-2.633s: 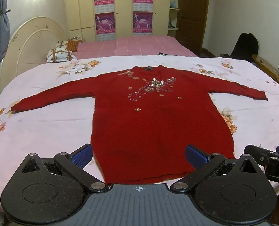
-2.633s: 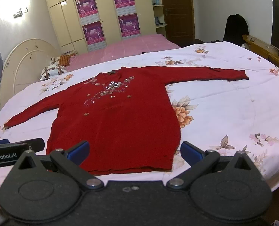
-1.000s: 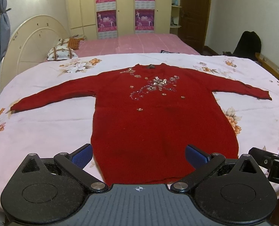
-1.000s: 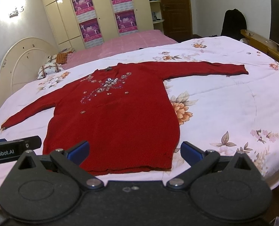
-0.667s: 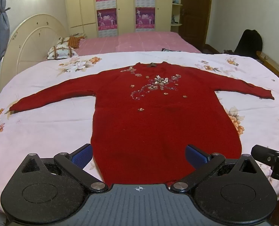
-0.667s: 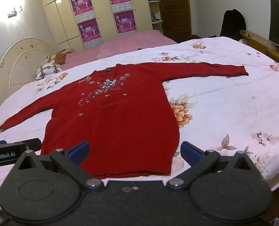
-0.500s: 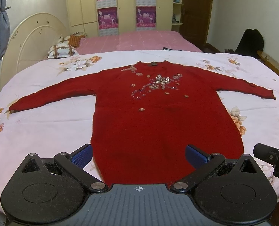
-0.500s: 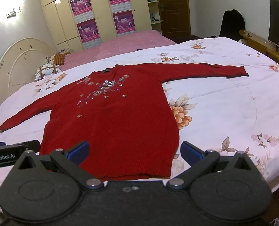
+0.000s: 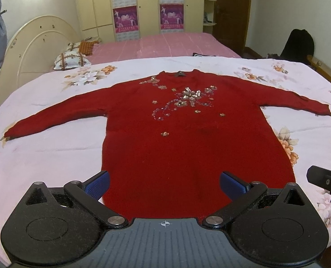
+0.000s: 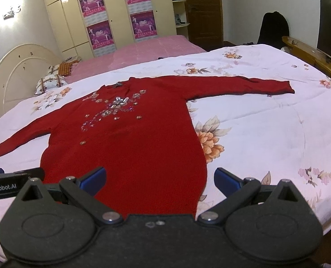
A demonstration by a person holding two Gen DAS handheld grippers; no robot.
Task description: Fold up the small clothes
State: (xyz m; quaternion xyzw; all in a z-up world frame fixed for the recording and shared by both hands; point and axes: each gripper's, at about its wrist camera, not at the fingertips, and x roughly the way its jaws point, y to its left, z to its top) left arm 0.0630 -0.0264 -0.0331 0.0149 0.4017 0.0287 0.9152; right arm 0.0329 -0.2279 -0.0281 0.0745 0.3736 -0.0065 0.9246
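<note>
Red sweater point(image 9: 187, 138) lies face up and flat on the floral bedspread point(image 9: 53, 156), both sleeves spread out to the sides, sequin trim point(image 9: 187, 96) on the chest, hem toward the near bed edge. No fold made yet; judged the opening step, the approach.

Left gripper point(image 9: 164, 184) hovers over the hem, jaws wide, nothing between them. Right gripper point(image 10: 159, 182) hovers beside it over the hem's right part, jaws wide, empty too.

Next move likely calls for reaching a sleeve or side edge, pinching one layer cleanly and carrying it across the body. Knit looks soft; may drag or bunch.

Pink bed point(image 9: 165, 44) and wardrobe point(image 9: 143, 6) behind.
</note>
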